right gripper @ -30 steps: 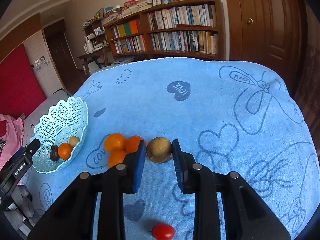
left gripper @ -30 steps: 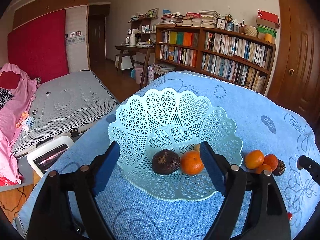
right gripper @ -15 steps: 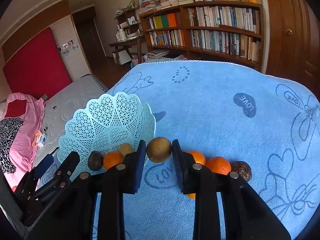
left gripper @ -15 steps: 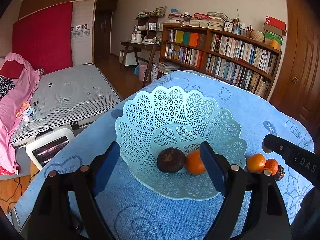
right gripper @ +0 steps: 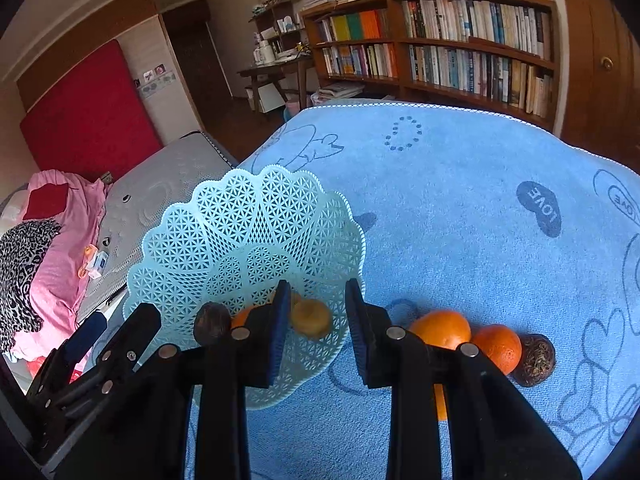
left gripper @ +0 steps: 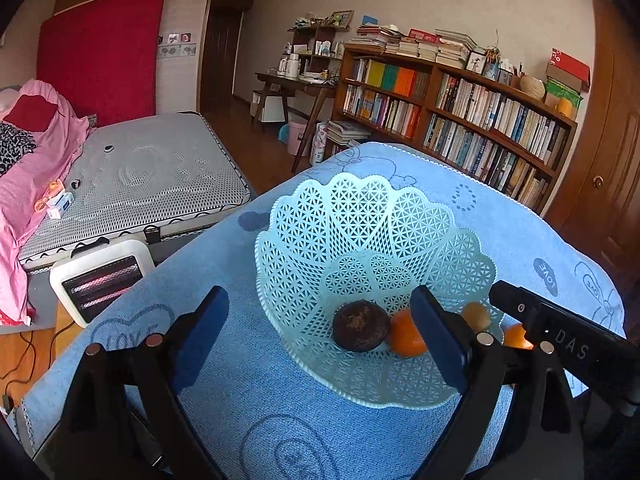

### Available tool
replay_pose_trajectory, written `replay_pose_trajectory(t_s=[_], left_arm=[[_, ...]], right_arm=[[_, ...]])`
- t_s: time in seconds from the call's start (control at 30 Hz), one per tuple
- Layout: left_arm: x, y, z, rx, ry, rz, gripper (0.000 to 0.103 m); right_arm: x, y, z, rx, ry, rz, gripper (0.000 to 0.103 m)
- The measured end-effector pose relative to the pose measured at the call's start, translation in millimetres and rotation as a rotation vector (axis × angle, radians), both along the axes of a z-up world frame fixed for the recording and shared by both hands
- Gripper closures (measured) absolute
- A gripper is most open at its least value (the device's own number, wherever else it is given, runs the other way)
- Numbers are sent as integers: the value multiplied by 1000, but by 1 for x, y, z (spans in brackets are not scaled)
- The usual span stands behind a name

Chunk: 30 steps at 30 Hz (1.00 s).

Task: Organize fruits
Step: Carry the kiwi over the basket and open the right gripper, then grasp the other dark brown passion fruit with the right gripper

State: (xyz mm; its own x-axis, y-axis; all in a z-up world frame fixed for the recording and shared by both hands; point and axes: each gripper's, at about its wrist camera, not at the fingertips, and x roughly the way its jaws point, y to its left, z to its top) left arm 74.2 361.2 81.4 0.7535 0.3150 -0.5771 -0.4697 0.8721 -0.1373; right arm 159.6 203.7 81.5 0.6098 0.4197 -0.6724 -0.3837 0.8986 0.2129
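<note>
Here, listed left to right across your two views.

Left wrist view:
- Bed [left gripper: 152,184], middle left of the frame, grey mattress with pink bedding at the far left edge.
- Heater [left gripper: 102,280], lower left, white, standing on the floor beside the table edge.
- Your left tongs [left gripper: 320,340], bottom centre, jaws wide apart with nothing between them, held above the blue cloth [left gripper: 240,400] that covers the table.
- Basket [left gripper: 360,232], centre, pale green lattice, tilted toward the camera on the cloth.
- Dark fruit [left gripper: 361,331], inside the basket near its low rim.
- Orange [left gripper: 405,338], just right of the dark fruit and touching it, partly hidden by your right-hand finger [left gripper: 438,340].
- Yellow-brown fruit [left gripper: 476,316], further right, blurred, over the basket's right side.
- Bookshelf [left gripper: 460,116], upper right against the wall.

Right wrist view:
- Left tongs [right gripper: 92,348], lower left corner, seen from the side.
- Basket [right gripper: 248,232], centre left, holding the dark fruit [right gripper: 212,322] and a sliver of orange [right gripper: 242,316].
- Your right tongs [right gripper: 316,320], bottom centre, jaws apart over the basket's right half.
- Yellow-brown fruit [right gripper: 311,317], between the jaws but touching neither; it is blurred, so you cannot tell whether it rests on the lattice.
- Loose oranges: one [right gripper: 440,328] right of the basket, a second [right gripper: 498,346] touching it.
- Brown wrinkled fruit [right gripper: 534,360], lower right, touching the second orange on the cloth [right gripper: 460,184].
</note>
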Motion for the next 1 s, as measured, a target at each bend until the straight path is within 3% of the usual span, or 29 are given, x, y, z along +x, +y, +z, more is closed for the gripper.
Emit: replay_pose_trajectory(t_s=[0.27, 0.53, 1.0], left_arm=[[0, 3, -2, -7, -2, -6, 8], [0, -12, 0, 8, -10, -58, 6], [2, -47, -1, 50, -8, -182, 6]], right_arm=[[1, -18, 4, 15, -4, -47, 72], [5, -62, 2, -7, -3, -142, 64], [15, -115, -21, -3, 94, -263, 64]])
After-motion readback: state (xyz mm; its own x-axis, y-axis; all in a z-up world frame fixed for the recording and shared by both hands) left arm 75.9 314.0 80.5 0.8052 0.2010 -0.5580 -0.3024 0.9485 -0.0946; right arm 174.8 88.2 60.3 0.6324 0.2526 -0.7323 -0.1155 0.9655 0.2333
